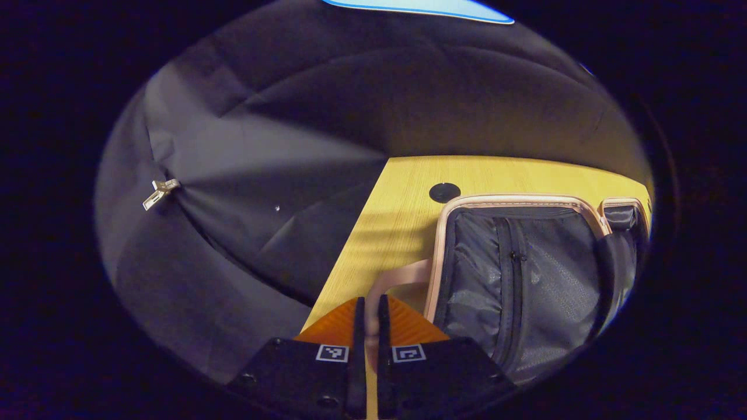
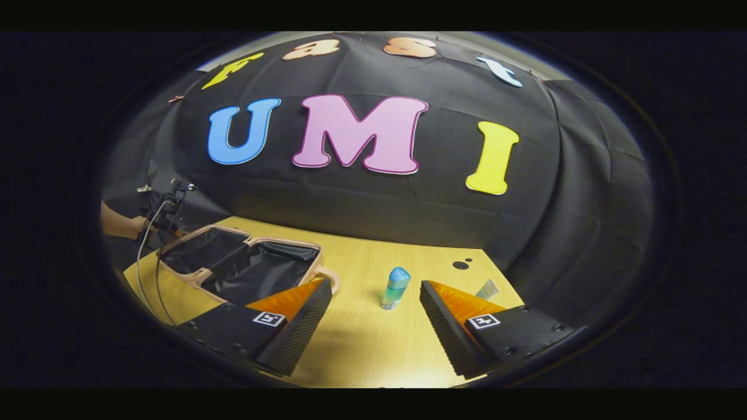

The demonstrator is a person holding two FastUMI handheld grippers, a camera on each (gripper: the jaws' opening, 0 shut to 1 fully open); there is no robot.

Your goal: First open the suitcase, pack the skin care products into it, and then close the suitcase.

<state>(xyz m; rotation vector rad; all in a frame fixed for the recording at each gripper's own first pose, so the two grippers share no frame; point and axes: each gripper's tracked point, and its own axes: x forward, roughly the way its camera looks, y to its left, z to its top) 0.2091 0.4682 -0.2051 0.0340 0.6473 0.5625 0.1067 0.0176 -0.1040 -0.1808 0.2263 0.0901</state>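
Bottle stands upright on the table, ahead of the right gripper and between its widely parted fingers, well short of contact. Looks like a small, light, rigid bottle with a rounded cap; likely smooth and a little slippery, tall for its base, so easily tipped by a glancing finger. Best taken across the body below the cap, squarely, with a gentle squeeze. Second small item lies past the right finger, partly hidden; kind cannot be told.

Suitcase lies open on the table, left of the bottle and near it, both halves flat. Dark fabric lining inside, with a zipped mesh divider across one half; no products seen in it yet. Shell rim looks stiff, lining soft enough to cushion a set-down bottle.

Left gripper sits by the suitcase edge, fingers drawn nearly together around the handle; whether both actually press on it cannot be told. Hand holds that gripper at the far side of the suitcase.
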